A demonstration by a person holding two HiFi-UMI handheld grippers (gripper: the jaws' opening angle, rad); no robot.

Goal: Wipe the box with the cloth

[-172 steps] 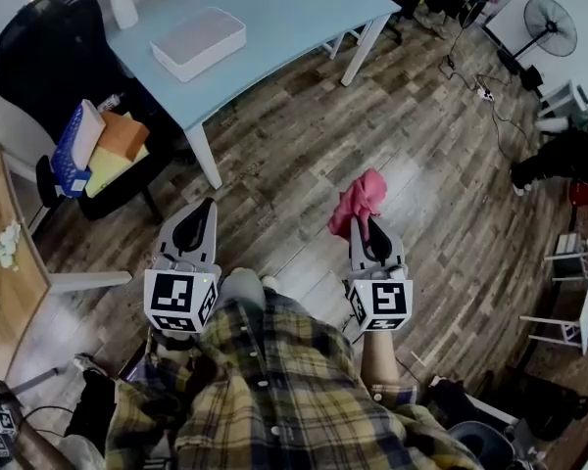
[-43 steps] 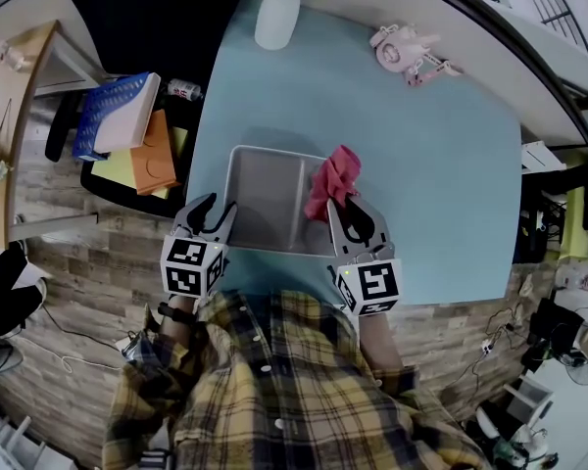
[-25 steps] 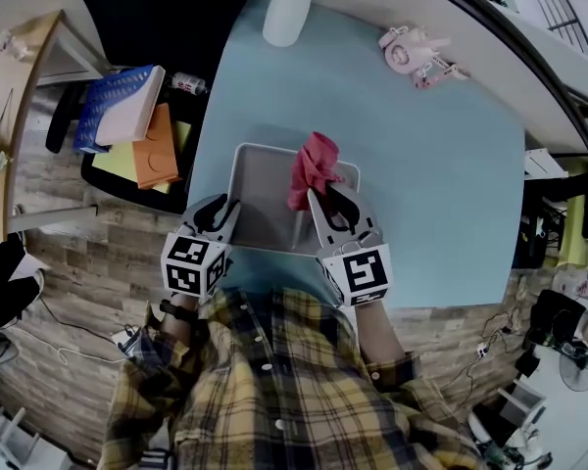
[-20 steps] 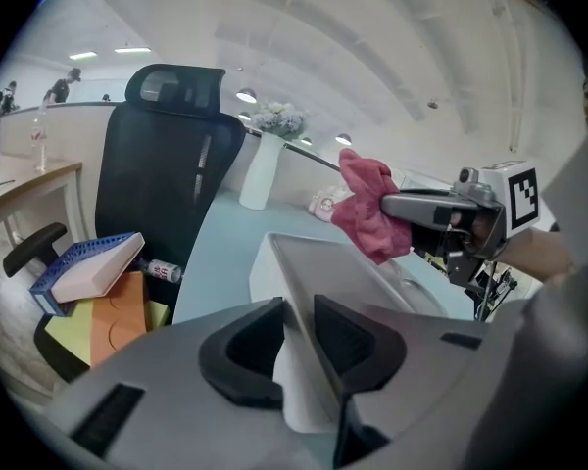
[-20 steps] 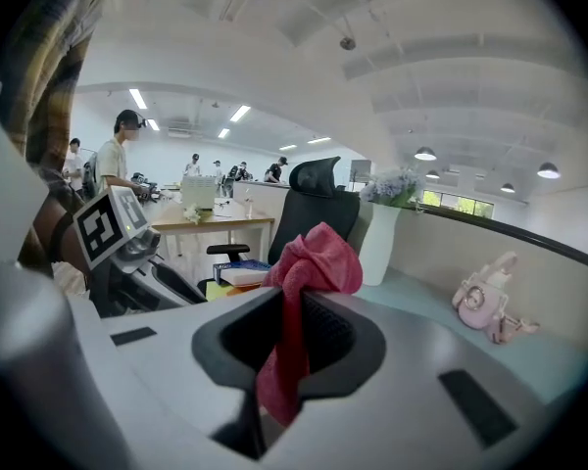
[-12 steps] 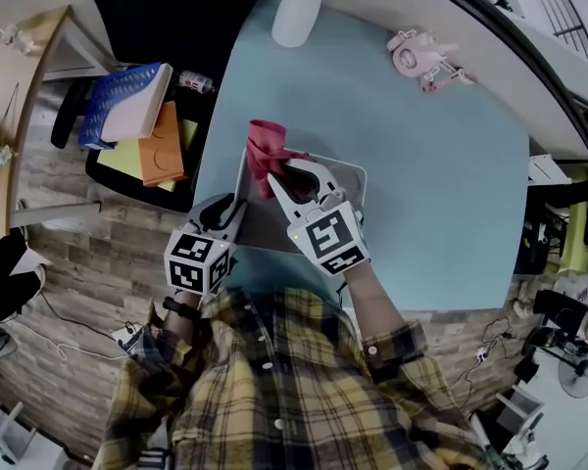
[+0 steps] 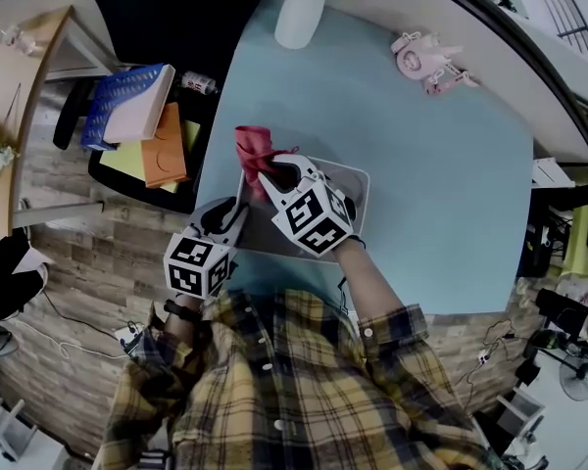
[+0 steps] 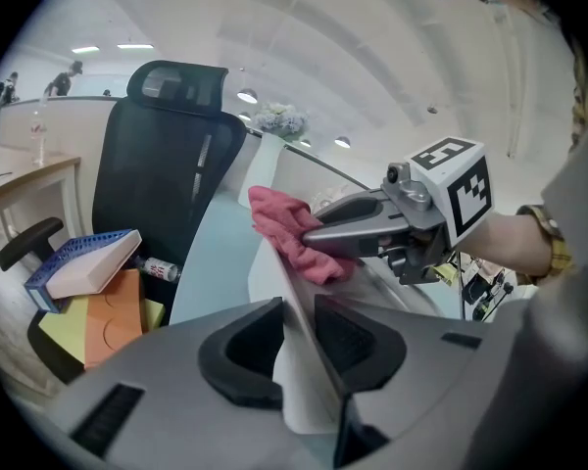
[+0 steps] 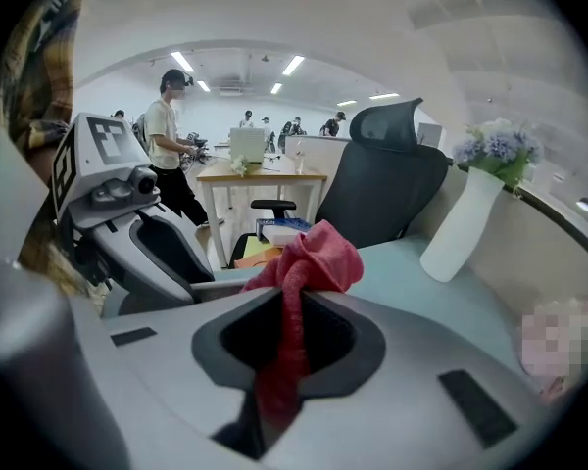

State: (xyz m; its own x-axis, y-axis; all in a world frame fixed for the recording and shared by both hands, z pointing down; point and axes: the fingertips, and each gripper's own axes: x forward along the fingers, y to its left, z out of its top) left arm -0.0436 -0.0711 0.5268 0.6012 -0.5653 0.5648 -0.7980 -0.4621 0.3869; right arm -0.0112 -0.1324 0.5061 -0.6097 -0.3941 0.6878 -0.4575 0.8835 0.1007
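A shallow white box [image 7: 353,189] lies on the light blue table [image 7: 441,164] near its front edge. My left gripper [image 7: 233,211] is at the box's near left side. In the left gripper view, that left gripper [image 8: 296,326] is shut on the box's thin white wall [image 8: 299,370]. My right gripper [image 7: 265,176] reaches across the box toward its far left corner, shut on a pink cloth [image 7: 253,145]. The cloth [image 8: 286,231] bunches on the box's rim beside the right gripper [image 8: 314,238]. In the right gripper view, the cloth [image 9: 309,262] hangs between the pads of the right gripper [image 9: 292,326].
A white vase [image 7: 302,13] with flowers stands at the table's far edge, and a small pink object [image 7: 421,52] sits at the far right. Left of the table, a black chair [image 7: 137,8] holds a blue basket [image 7: 108,101] and orange folders [image 7: 162,145]. A person [image 9: 167,135] stands in the background.
My right gripper has swung left across the box with the cloth, lowering and rolling, from the box's middle to its far left corner. The left gripper has stayed put on the box wall.
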